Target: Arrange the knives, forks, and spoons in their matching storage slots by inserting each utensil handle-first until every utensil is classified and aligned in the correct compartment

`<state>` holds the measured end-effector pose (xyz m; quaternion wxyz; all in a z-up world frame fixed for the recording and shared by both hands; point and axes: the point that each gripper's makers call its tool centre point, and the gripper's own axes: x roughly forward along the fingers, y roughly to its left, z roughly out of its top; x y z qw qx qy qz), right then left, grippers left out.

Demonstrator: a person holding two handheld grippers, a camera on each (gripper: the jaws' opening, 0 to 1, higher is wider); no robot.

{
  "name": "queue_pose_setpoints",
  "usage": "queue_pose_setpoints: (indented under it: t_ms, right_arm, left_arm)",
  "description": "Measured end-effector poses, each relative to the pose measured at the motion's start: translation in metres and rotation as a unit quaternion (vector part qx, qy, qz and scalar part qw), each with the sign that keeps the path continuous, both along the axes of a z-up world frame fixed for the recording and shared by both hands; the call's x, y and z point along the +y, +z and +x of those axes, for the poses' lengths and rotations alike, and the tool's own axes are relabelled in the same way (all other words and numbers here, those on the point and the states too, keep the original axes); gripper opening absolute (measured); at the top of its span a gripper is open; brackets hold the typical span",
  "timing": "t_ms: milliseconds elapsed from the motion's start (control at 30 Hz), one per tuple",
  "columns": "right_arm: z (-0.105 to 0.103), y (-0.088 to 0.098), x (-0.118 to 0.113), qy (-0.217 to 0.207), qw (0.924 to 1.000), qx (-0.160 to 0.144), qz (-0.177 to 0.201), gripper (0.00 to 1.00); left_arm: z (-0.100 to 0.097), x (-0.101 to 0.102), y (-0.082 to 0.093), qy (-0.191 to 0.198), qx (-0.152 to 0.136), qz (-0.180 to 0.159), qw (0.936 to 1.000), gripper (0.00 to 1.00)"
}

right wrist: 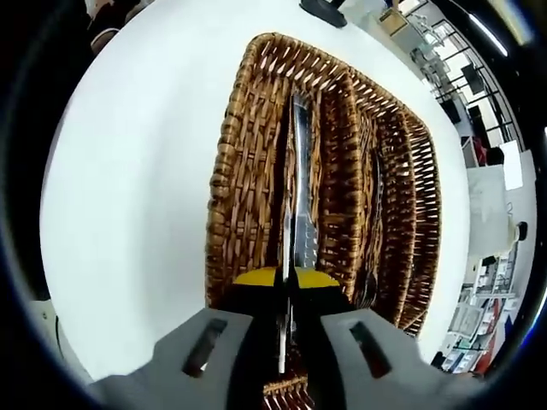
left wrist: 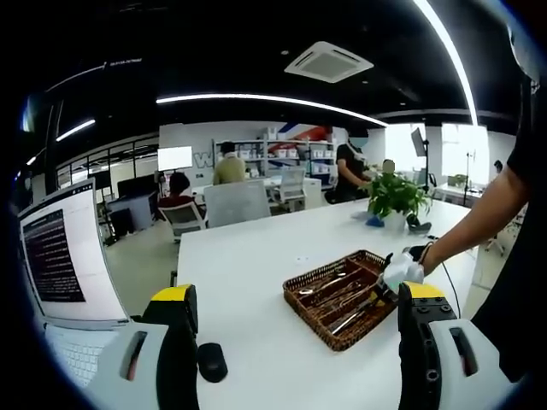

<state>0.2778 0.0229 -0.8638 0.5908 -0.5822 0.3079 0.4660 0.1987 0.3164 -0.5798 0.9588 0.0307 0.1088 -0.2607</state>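
On a long white surface in an open office sits a brown wicker basket, divided lengthwise into narrow compartments, with metal cutlery lying in them. From the right gripper view, the right tool hangs directly above the basket, its yellow-tipped jaws pressed together on a knife. The blade runs lengthwise along one compartment near the basket's left side, as that view shows it. More cutlery lies in a neighbouring compartment.

From the left gripper view, the left tool is held well back from the basket, jaws spread wide with nothing between them. A gloved hand reaches over the basket's near corner. A laptop stands at the surface's left edge, a black mouse just beside it, and a potted plant grows beyond the basket.
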Motion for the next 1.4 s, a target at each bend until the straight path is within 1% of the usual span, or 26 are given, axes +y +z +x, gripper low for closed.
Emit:
queue_pose_setpoints:
  t_ms: [33, 67, 100, 133, 200, 367, 500, 600, 633, 667, 733, 800, 833, 900, 933, 1000, 1033, 1100, 1133, 1167, 1200, 1233, 1267, 1333, 1367, 1400]
  right_arm:
    - [0.001, 0.001, -0.001, -0.001, 1.0, -0.003, 0.002, 0.07]
    - [0.002, 0.002, 0.001, -0.004, 0.9999, -0.001, 0.009, 0.1]
    - [0.003, 0.003, 0.001, -0.009, 0.9999, 0.003, 0.012, 0.12]
    - [0.003, 0.004, 0.002, -0.02, 0.9994, 0.01, 0.026, 0.13]
    - [0.002, 0.005, 0.002, -0.028, 0.9989, 0.021, 0.032, 0.14]
    - [0.002, 0.01, 0.002, -0.038, 0.9981, 0.021, 0.044, 0.17]
    - [0.004, 0.022, 0.007, -0.059, 0.9947, 0.029, 0.079, 0.22]
    - [0.004, 0.035, 0.009, -0.079, 0.9902, 0.033, 0.11, 0.32]
    - [0.008, 0.044, 0.008, -0.092, 0.9877, 0.022, 0.125, 0.39]
    - [0.009, 0.049, 0.007, -0.097, 0.9861, 0.019, 0.134, 0.43]
    - [0.012, 0.058, 0.004, -0.12, 0.9805, 0.017, 0.155, 0.47]
    - [0.013, 0.067, -0.002, -0.133, 0.9773, 0.013, 0.165, 0.5]
    - [0.015, 0.07, -0.004, -0.139, 0.9754, 0.009, 0.17, 0.53]
    - [0.017, 0.075, -0.007, -0.163, 0.9674, 0.009, 0.193, 0.6]
    - [0.016, 0.078, -0.01, -0.183, 0.961, 0.015, 0.207, 0.64]
    - [0.017, 0.084, -0.016, -0.203, 0.9547, 0.008, 0.217, 0.69]
    - [0.017, 0.085, -0.02, -0.205, 0.955, 0.005, 0.214, 0.71]
    - [0.014, 0.09, -0.028, -0.216, 0.9522, -0.01, 0.216, 0.76]
    - [0.014, 0.094, -0.029, -0.225, 0.9475, -0.016, 0.227, 0.82]
    - [0.012, 0.099, -0.03, -0.239, 0.9386, -0.02, 0.248, 0.88]
    - [0.011, 0.101, -0.031, -0.243, 0.9363, -0.021, 0.252, 0.94]
    - [0.008, 0.104, -0.035, -0.253, 0.9308, -0.02, 0.263, 0.99]
    - [0.007, 0.107, -0.04, -0.266, 0.926, -0.024, 0.267, 1.0]
    - [0.003, 0.119, -0.049, -0.287, 0.9127, -0.028, 0.29, 1.0]
    - [0.003, 0.127, -0.056, -0.301, 0.9013, -0.032, 0.31, 1.0]
    - [0.002, 0.132, -0.061, -0.313, 0.8929, -0.031, 0.322, 1.0]
  left_arm:
    - [0.0, 0.0, 0.001, 0.0, -0.001, -0.003, 1.0, 0.99]
    - [0.0, 0.0, 0.001, 0.0, -0.001, -0.005, 1.0, 0.99]
    - [0.001, 0.0, 0.001, 0.0, -0.001, -0.006, 1.0, 0.99]
    - [0.001, 0.001, 0.0, 0.0, -0.002, -0.006, 1.0, 0.99]
    - [0.002, 0.002, 0.0, 0.0, -0.001, -0.005, 1.0, 0.99]
    - [0.004, 0.003, 0.004, -0.001, -0.007, -0.009, 0.9999, 0.99]
    - [0.006, 0.002, 0.003, -0.004, -0.007, -0.009, 0.9999, 0.99]
    - [0.008, -0.001, 0.002, -0.009, -0.006, -0.009, 0.9999, 0.99]
    - [0.009, -0.003, 0.003, -0.012, -0.007, -0.01, 0.9998, 0.99]
    - [0.009, -0.005, 0.004, -0.015, -0.008, -0.011, 0.9998, 0.99]
    - [0.01, -0.008, 0.005, -0.019, -0.008, -0.011, 0.9997, 0.99]
    - [0.012, -0.013, 0.005, -0.027, -0.008, -0.011, 0.9996, 0.99]
    - [0.013, -0.015, 0.004, -0.029, -0.007, -0.011, 0.9995, 0.99]
    - [0.015, -0.02, 0.004, -0.037, -0.006, -0.014, 0.9992, 0.99]
    - [0.016, -0.022, 0.003, -0.041, -0.005, -0.016, 0.999, 0.99]
    - [0.019, -0.029, -0.001, -0.052, -0.001, -0.016, 0.9985, 0.99]
    - [0.019, -0.034, -0.001, -0.058, -0.005, -0.013, 0.9982, 0.99]
    - [0.02, -0.043, -0.006, -0.068, -0.001, 0.0, 0.9977, 0.99]
    - [0.02, -0.048, -0.007, -0.072, -0.001, 0.005, 0.9974, 0.99]
    - [0.021, -0.053, -0.008, -0.076, -0.004, 0.009, 0.997, 0.99]
    - [0.021, -0.055, -0.008, -0.077, -0.004, 0.009, 0.997, 0.99]
    - [0.022, -0.059, -0.011, -0.08, -0.002, 0.01, 0.9967, 0.99]
    - [0.023, -0.062, -0.013, -0.083, 0.001, 0.009, 0.9965, 0.99]
    - [0.024, -0.07, -0.016, -0.087, 0.003, 0.008, 0.9962, 0.99]
    - [0.025, -0.074, -0.018, -0.086, 0.001, 0.008, 0.9963, 0.99]
    - [0.025, -0.077, -0.018, -0.084, 0.0, 0.006, 0.9965, 0.99]
